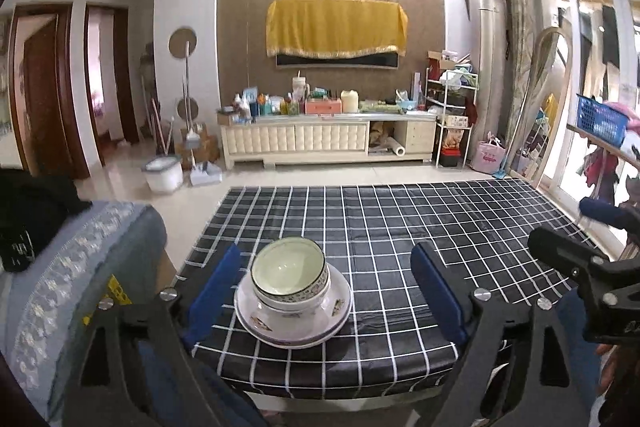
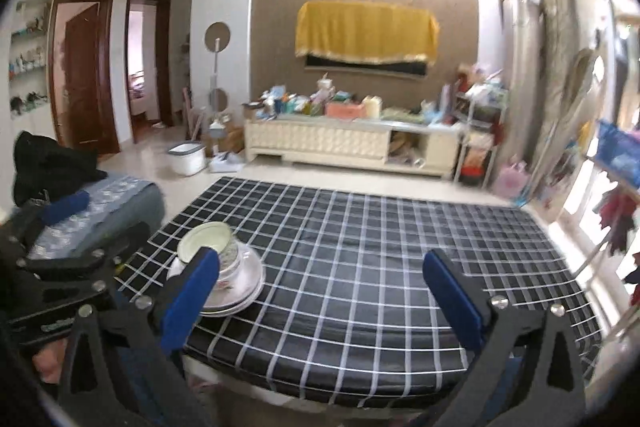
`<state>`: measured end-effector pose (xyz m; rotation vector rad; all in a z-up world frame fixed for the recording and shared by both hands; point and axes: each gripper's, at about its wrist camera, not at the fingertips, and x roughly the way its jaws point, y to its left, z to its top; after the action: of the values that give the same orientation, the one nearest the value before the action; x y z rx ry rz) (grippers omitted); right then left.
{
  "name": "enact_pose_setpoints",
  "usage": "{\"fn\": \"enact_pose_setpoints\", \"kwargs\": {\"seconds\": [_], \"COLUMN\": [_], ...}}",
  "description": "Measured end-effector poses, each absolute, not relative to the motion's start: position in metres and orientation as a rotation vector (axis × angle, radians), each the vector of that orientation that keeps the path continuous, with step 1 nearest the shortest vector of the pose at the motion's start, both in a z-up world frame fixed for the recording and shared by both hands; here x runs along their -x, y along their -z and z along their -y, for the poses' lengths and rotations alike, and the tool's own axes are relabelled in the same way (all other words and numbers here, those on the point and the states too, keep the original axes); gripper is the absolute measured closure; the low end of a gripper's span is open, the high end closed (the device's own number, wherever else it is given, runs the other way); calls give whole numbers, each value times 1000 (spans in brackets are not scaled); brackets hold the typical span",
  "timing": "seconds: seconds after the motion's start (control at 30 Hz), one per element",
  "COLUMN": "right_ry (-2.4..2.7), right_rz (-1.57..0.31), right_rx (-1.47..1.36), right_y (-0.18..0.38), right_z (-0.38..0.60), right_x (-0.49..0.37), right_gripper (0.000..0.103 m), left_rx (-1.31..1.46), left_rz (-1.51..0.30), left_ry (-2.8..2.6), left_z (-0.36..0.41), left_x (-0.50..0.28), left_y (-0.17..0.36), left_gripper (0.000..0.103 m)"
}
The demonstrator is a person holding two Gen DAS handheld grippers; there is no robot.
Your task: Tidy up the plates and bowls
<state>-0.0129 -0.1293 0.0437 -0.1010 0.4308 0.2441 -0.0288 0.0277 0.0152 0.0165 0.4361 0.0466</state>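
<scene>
The worktop (image 1: pixel 440 227) is covered with a black cloth with a white grid. Near its front left corner stands a pile of dishes. At the bottom are the plates (image 1: pixel 294 323), white with small flower marks on the rim, lying one on the other. On the plates stand the bowls (image 1: pixel 290 273), one inside the other, upright, with a pale green inside and a patterned band around the outside.

The left hand-held gripper (image 1: pixel 324 291) is above the front edge of the worktop with its two blue fingers (image 1: pixel 214 291) wide apart. The pile is seen between the fingers, but the fingers do not touch it; there is free space on both sides.

The right hand-held gripper (image 2: pixel 320 287) has its jaws wide apart too, and nothing is between them, only the cloth. In the right wrist view the pile (image 2: pixel 224 279) is at the left, partly hidden behind the left blue finger (image 2: pixel 192 291) of this gripper; I cannot tell if that finger touches it.

To the left of the worktop is a sofa (image 1: pixel 80 287) with a grey-blue cover, and a black garment (image 1: pixel 32 211) lies on it. By the far wall stands a low cream cabinet (image 1: pixel 320 141) full of small things.
</scene>
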Motion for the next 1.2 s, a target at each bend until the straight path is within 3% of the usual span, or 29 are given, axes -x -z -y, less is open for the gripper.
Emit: {"fn": "enact_pose_setpoints", "kwargs": {"seconds": [0.1,1.2], "right_ry": [-251,-239], "right_rz": [-434,-427], "right_rx": [80,65], "right_y": [-43,-39], "right_z": [132,138], "right_x": [17,47], "right_gripper": [0,0], "left_rx": [-45,4], "left_rz": [-400,-444], "left_ry": [-50,-3], "left_z": [-19,-20], "left_x": [41,73], "left_y": [-19,-19], "left_gripper": [0,0]}}
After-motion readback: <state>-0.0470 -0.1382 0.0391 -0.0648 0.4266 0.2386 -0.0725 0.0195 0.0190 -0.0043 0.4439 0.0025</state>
